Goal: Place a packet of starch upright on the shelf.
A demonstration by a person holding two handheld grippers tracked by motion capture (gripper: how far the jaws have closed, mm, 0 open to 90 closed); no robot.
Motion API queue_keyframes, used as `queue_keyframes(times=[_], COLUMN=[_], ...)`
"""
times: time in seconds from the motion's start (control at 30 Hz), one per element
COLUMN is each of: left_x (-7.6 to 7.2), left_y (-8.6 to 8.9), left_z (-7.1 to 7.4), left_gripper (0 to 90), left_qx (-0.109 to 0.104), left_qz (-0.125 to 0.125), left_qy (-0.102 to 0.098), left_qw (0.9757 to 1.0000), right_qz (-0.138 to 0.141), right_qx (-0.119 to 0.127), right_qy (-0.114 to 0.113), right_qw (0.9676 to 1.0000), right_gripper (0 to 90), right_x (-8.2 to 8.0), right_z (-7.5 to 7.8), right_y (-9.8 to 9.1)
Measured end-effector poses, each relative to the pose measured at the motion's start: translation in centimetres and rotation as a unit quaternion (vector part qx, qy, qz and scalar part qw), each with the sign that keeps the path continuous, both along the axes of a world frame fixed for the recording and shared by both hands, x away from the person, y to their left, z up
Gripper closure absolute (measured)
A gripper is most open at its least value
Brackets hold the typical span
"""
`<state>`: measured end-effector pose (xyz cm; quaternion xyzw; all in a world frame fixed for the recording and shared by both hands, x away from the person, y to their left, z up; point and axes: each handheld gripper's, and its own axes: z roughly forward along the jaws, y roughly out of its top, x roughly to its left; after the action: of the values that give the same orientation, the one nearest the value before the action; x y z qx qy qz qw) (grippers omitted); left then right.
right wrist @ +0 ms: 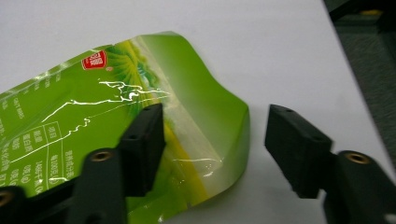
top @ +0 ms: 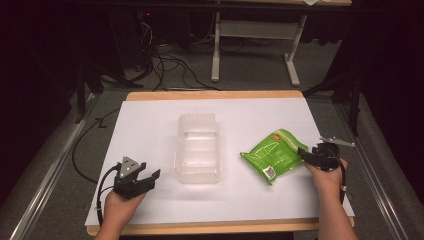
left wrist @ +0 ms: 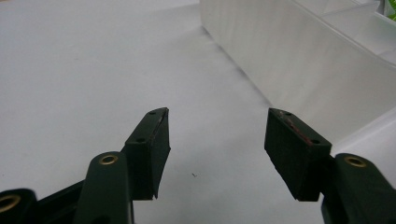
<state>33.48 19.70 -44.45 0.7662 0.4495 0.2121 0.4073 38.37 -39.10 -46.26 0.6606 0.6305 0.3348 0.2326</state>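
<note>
White sheet (top: pixel 150 125) over a wooden table (top: pixel 210 95), with the wood edge bare at the far and near sides. Grey carpet all round, black curtains at both sides of the room. Beyond the table's far edge, a tangle of black cables (top: pixel 165 65) on the floor at left, then the white legs of a second table (top: pixel 255 45) toward the right.

Counted: two grippers, one tray, one packet, two hands.

At near left, held in the person's left hand (top: pixel 117 207), left gripper (top: pixel 150 176), jaws apart with nothing between them, close above the sheet and just left of the tray. Seen in the left gripper view as left gripper (left wrist: pixel 217 149), with bare white sheet in the gap and the tray's ribbed wall (left wrist: pixel 289 60) running off at the right.

At the middle, one clear plastic tray (top: pixel 198 147), long axis running near to far, resting flat, holding nothing that could be made out.

Right of the tray and apart from it, one green packet (top: pixel 272 155) lying flat on the sheet, a small red label near its far corner.

At near right, held in the right hand (top: pixel 327 180), right gripper (top: pixel 303 152), at the packet's right edge. In the right gripper view, right gripper (right wrist: pixel 212 149) with jaws spread, not clamped: one jaw over the green packet (right wrist: pixel 93 126), the other over bare sheet beyond its curled edge. Could not tell whether the jaw touched the film.
</note>
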Motion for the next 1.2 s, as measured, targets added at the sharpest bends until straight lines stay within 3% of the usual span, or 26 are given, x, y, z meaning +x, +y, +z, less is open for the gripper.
queue_keyframes(times=[0.13,0.2,0.27,0.33,0.4,0.43,0.5,0.53,0.6,0.63,0.77,0.87,0.97,1.1,1.13,1.17,1.2], left_x=[0.0,0.0,-0.1,0.0,0.0,0.0,0.0,0.0,0.0,0.0,0.0,0.0,0.0,-0.1,-0.1,-0.1,-0.1], left_y=[0.0,-0.1,-0.1,-0.2,-0.2,-0.2,-0.3,-0.3,-0.3,-0.3,-0.3,-0.4,-0.4,-0.4,-0.4,-0.5,-0.5], left_z=[0.0,-0.1,-0.1,-0.1,-0.1,-0.1,-0.1,-0.1,-0.1,-0.1,-0.1,-0.1,-0.1,-0.1,-0.1,-0.1,-0.1], left_gripper=[40.8,40.9,40.8,40.7,40.7,40.7,40.7,40.7,40.7,40.7,40.7,40.7,40.8,40.8,40.8,40.7,40.7], left_qx=[0.005,0.005,0.005,0.006,0.007,0.008,0.008,0.009,0.009,0.009,0.011,0.011,0.011,0.015,0.015,0.016,0.016], left_qz=[-0.001,-0.002,-0.002,-0.003,-0.003,-0.004,-0.004,-0.004,-0.005,-0.005,-0.006,-0.008,-0.009,-0.013,-0.013,-0.013,-0.013], left_qy=[0.000,0.002,0.002,0.003,0.004,0.005,0.005,0.004,0.004,0.004,0.005,0.003,0.001,0.001,0.001,0.002,0.001], left_qw=[1.0000,1.0000,1.0000,1.0000,1.0000,0.9999,0.9999,0.9999,0.9999,0.9999,0.9999,0.9999,0.9999,0.9998,0.9998,0.9998,0.9998], right_qz=[-0.001,0.002,0.005,0.017,0.020,0.025,0.026,0.030,0.031,0.036,0.051,0.061,0.076,0.087,0.087,0.095,0.097], right_qx=[0.016,0.042,0.042,0.055,0.060,0.068,0.079,0.084,0.086,0.091,0.089,0.087,0.088,0.104,0.104,0.111,0.114], right_qy=[0.003,0.015,0.013,0.012,0.012,0.012,0.015,0.011,0.008,-0.001,-0.012,-0.019,-0.042,-0.080,-0.080,-0.102,-0.107], right_qw=[0.9999,0.9990,0.9990,0.9983,0.9980,0.9973,0.9964,0.9960,0.9957,0.9953,0.9947,0.9942,0.9924,0.9875,0.9875,0.9839,0.9829], right_gripper=[33.1,35.8,37.6,48.2,49.8,56.1,58.5,66.3,69.3,74.7,81.7,84.1,87.5,88.6,88.6,89.0,89.1], right_x=[0.4,0.8,0.7,0.6,0.6,0.6,0.6,0.5,0.4,0.2,-0.2,-0.4,-0.9,-1.7,-1.7,-2.1,-2.3], right_z=[-0.5,-1.1,-1.1,-1.2,-1.3,-1.3,-1.3,-1.3,-1.1,-0.9,-0.5,-0.2,0.6,1.8,1.8,2.5,2.8], right_y=[-0.2,-0.2,-0.2,-0.1,-0.1,-0.2,-0.2,-0.4,-0.5,-0.6,-0.4,-0.2,0.6,0.8,0.8,0.9,1.0])
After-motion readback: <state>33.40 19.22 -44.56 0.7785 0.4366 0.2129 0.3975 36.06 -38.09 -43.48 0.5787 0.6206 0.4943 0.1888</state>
